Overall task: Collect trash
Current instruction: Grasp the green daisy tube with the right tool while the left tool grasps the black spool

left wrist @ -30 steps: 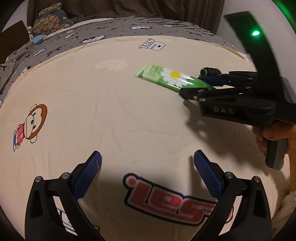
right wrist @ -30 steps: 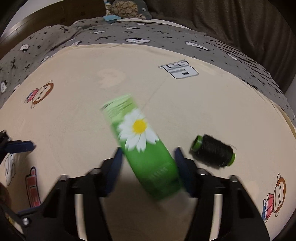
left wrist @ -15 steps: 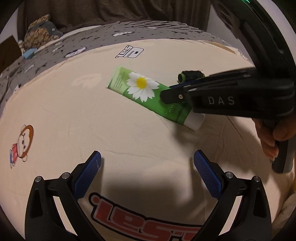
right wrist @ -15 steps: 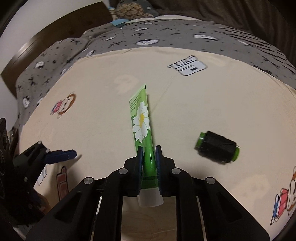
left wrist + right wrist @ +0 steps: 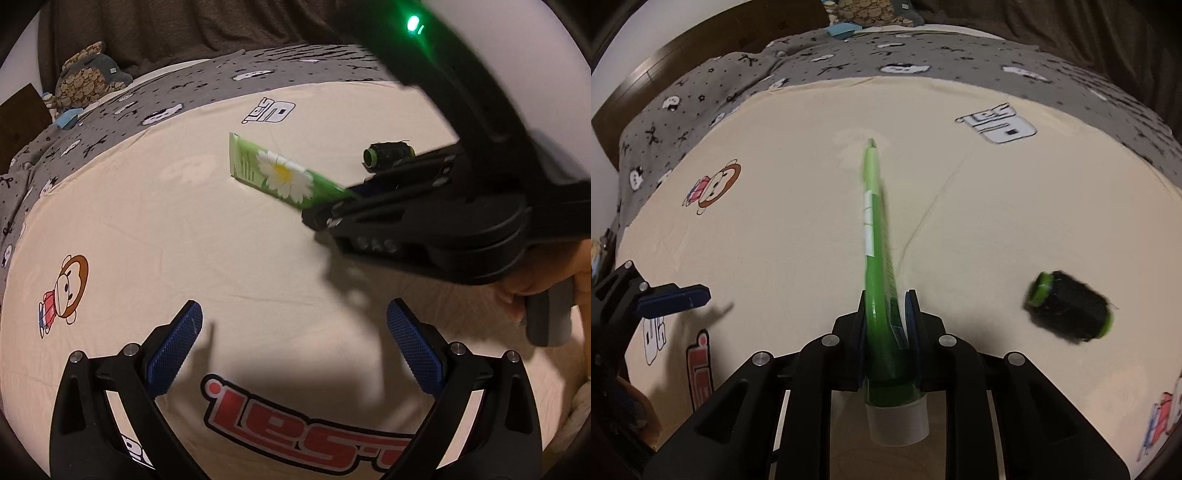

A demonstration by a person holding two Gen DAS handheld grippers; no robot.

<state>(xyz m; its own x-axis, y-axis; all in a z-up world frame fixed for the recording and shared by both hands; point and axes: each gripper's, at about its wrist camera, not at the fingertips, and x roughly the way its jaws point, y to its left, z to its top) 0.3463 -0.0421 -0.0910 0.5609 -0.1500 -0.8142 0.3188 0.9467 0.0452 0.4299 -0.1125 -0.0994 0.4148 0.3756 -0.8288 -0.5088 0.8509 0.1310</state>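
Item: green daisy-print tube [image 5: 877, 258], pinched near its cap in my right jaws [image 5: 886, 314], long axis pointing far. Left jaws [image 5: 291, 332] spread, empty. Black spool [image 5: 1071, 310] right, nearer them.

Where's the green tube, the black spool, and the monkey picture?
Green tube [image 5: 280, 175]: left wrist view, on its daisy.
Black spool [image 5: 1071, 309]: right wrist view, on its dark middle.
Monkey picture [image 5: 68, 282]: left wrist view, on its face.
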